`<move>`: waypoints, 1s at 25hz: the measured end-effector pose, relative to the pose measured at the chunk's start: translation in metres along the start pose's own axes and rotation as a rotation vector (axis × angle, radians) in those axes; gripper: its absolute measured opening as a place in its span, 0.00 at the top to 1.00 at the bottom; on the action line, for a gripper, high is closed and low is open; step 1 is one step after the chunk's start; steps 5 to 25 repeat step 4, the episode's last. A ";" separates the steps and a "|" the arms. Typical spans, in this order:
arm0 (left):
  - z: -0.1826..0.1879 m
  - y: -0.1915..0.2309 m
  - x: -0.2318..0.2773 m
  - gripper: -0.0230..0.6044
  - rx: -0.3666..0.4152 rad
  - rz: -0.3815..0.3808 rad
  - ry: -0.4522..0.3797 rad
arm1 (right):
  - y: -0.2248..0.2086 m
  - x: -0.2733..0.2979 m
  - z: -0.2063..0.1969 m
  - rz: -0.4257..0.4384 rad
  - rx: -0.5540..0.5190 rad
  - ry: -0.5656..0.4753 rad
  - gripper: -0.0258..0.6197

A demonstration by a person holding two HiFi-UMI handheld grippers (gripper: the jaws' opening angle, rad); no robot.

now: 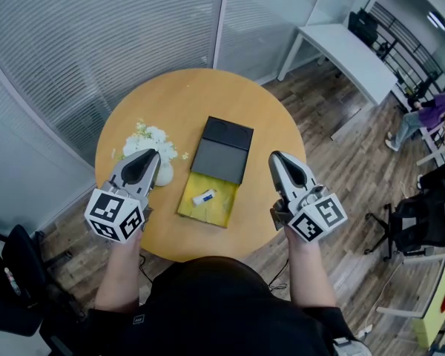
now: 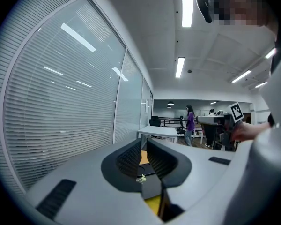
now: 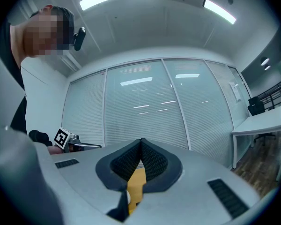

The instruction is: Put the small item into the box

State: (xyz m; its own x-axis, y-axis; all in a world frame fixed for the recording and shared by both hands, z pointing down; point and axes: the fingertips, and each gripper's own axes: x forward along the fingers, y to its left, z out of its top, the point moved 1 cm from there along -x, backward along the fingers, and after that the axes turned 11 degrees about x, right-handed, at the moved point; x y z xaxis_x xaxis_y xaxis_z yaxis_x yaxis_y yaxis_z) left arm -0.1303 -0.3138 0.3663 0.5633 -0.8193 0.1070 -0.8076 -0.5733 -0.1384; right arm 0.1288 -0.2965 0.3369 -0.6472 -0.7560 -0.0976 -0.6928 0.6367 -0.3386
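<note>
The left gripper (image 1: 150,156) and right gripper (image 1: 277,158) sit clenched and empty either side of the box (image 1: 222,210), whose small white item (image 1: 204,197) is too tiny to identify.

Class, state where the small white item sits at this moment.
In the head view, the small white item lies inside the yellow box, near the middle of the round table, just below the dark lid.

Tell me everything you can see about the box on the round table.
The box is a shallow rectangular tray, yellow inside, looking like cardboard, open and lying flat near the middle of the round wooden table. Its dark grey lid lies flat against the far edge. A small white item with a blue mark lies inside; nothing else touches it.
</note>
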 end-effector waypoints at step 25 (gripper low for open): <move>0.001 0.001 -0.002 0.89 0.007 -0.003 -0.002 | 0.002 0.001 0.000 -0.003 -0.001 0.001 0.91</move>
